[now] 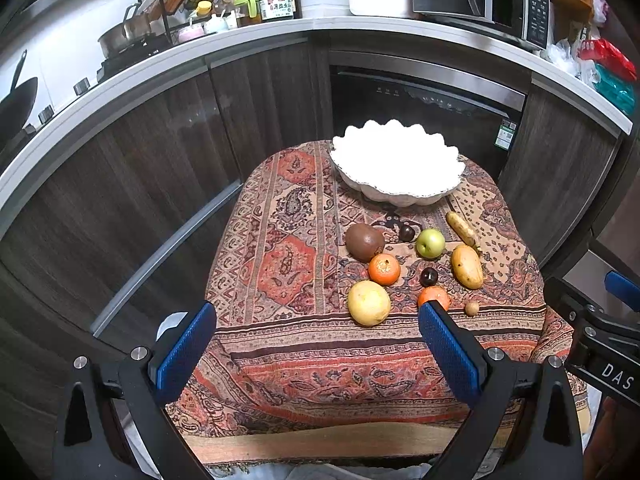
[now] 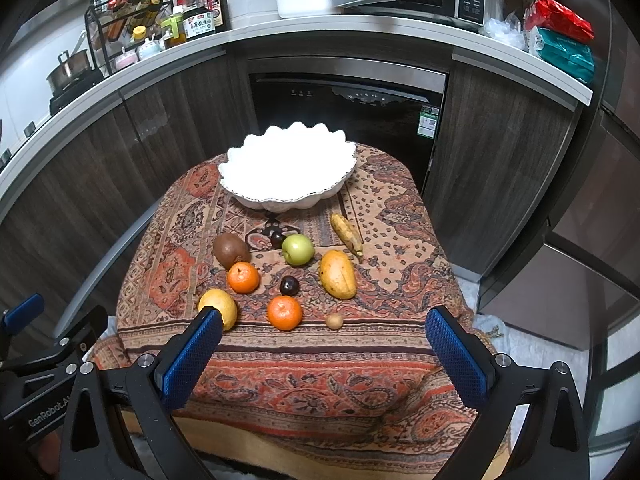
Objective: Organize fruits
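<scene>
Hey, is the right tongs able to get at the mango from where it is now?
Probably yes. The right tongs are open and empty, the mango lies just ahead with clear space around it, and nothing stands between them.

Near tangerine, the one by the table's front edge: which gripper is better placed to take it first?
Probably right. The near tangerine sits roughly centred ahead of the open right gripper; in the left wrist view it hides behind the left gripper's right finger.

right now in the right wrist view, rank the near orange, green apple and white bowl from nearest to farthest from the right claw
1. near orange, front row, just ahead of the open right claw
2. green apple, mid table
3. white bowl, far edge
</scene>
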Motion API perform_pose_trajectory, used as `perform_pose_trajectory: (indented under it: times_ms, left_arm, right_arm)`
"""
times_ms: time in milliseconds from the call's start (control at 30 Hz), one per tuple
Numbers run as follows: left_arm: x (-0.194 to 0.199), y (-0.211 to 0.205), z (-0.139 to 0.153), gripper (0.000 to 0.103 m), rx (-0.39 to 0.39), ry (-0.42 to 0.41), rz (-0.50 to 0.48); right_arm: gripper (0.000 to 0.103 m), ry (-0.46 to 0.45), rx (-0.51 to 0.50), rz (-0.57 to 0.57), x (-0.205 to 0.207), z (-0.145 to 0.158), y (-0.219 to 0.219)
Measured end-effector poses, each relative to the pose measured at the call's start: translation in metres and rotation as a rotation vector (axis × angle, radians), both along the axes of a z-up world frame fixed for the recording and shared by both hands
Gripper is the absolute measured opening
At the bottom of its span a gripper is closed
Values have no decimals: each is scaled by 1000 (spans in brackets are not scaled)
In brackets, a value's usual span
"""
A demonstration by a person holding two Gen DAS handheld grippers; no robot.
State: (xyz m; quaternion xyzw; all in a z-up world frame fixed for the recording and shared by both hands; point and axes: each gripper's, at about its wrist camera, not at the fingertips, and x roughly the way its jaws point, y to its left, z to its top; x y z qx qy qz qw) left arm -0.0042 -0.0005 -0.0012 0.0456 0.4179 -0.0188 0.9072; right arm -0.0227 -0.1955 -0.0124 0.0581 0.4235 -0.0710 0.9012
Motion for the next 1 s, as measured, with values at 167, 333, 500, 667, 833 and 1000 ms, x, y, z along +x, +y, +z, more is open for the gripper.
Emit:
perform_pose_trajectory:
  times_ms: [167, 333, 500, 667, 833, 1000]
  left_arm:
    - [0, -1, -1, 103, 2, 0, -2]
    - [0, -2, -2, 103, 7, -2, -6]
    - [2, -4, -1, 103, 15, -3, -9]
    - [2, -4, -1, 103, 16, -5, -10]
    - [3, -5, -1, 103, 15, -3, -10]
    - [3, -5, 0, 103, 17, -4, -10]
  right_arm:
    - [102, 1, 1, -1, 0, 0, -2]
    - [102, -1, 2, -4, 0, 0, -3]
    - [102, 0, 2, -4, 0, 0, -3]
    - [102, -1, 2, -4, 0, 0, -3]
    - [102, -1, 2, -5, 0, 1, -3]
    - [102, -1, 2, -4, 0, 1, -4]
